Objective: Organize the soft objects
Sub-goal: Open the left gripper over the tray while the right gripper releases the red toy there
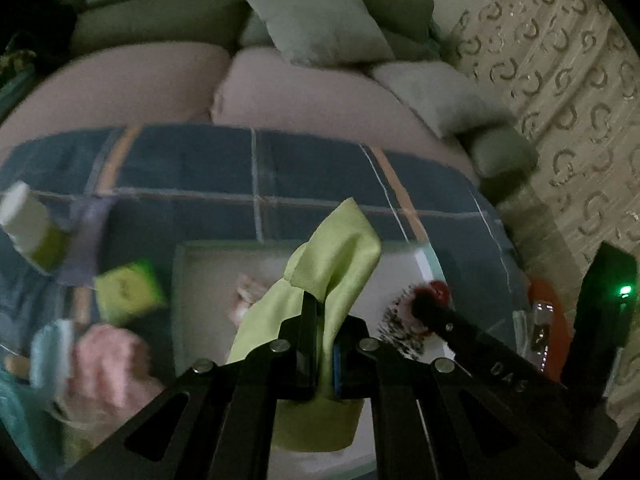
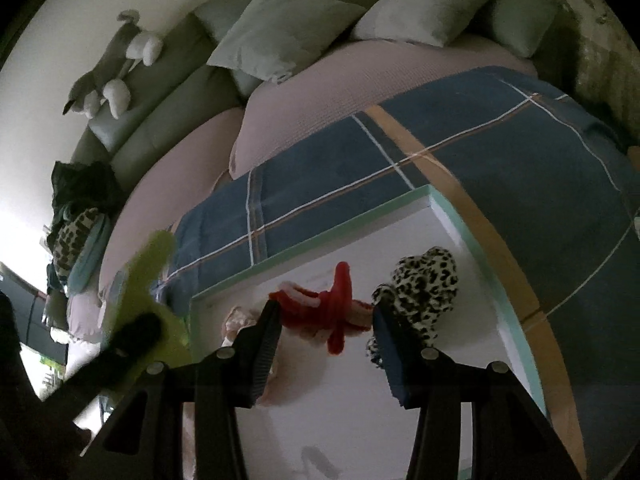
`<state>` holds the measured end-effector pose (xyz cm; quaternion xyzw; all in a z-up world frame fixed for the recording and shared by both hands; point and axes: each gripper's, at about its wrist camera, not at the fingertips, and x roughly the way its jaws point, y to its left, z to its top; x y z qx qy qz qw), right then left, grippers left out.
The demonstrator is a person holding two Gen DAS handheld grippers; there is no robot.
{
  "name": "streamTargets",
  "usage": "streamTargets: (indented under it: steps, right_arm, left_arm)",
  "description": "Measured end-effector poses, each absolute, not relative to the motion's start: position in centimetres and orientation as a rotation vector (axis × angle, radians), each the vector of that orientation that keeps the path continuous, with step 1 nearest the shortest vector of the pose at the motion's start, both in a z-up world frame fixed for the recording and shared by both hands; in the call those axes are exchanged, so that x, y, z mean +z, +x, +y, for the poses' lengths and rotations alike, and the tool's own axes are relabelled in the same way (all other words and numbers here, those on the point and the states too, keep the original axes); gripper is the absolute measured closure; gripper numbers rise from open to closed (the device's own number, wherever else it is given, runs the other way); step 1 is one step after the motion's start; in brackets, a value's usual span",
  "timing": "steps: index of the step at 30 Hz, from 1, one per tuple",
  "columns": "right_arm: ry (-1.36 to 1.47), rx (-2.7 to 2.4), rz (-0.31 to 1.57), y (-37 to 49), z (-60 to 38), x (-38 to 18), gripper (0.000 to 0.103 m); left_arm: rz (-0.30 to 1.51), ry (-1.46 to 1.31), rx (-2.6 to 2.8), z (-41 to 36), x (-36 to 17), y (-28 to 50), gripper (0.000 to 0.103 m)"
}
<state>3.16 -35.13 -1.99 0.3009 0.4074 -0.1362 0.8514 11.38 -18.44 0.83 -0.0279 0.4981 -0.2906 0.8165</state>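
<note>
Left wrist view: left gripper (image 1: pixel 322 344) pinches the green cloth (image 1: pixel 336 256); lower it well inside the white box (image 1: pixel 208 248) ahead before releasing.

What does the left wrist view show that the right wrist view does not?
Left wrist only: a white bottle, a green box and a pink soft item, all blurred.
Right wrist only: a grey plush toy on the sofa back.
Both: the left claw shut on the green cloth, the white tray, the leopard-print item.
</note>
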Motion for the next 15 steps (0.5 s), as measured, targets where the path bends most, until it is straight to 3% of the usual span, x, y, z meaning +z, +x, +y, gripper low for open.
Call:
streamTargets:
  steps: [7,10,11,12,15]
  right_arm:
    - [0.668,-0.310,0.853,2.9,-35.9,-2.4,0.053]
    - [0.660,-0.299,0.858,3.1,-35.7,-2.3,0.053]
    - [0.656,-0.296,0.859,3.2,-35.5,-2.3,0.053]
    - [0.652,-0.291,0.859,3.3,-35.4,-2.3,0.052]
    - [0.637,-0.299,0.864,3.3,-35.3,-2.2,0.051]
  left_arm:
    - [1.145,-0.140,-0.624,-18.7,-2.3,12.7,0.097]
    - [1.166,-0.176,-0.635,-18.5,-2.8,12.8,0.076]
    - [1.162,-0.181,-0.642,-18.4,-2.6,12.7,0.058]
    - [1.156,-0.181,-0.641,-18.2,-2.3,12.5,0.048]
    - [1.136,-0.181,-0.625,-17.5,-1.4,12.5,0.044]
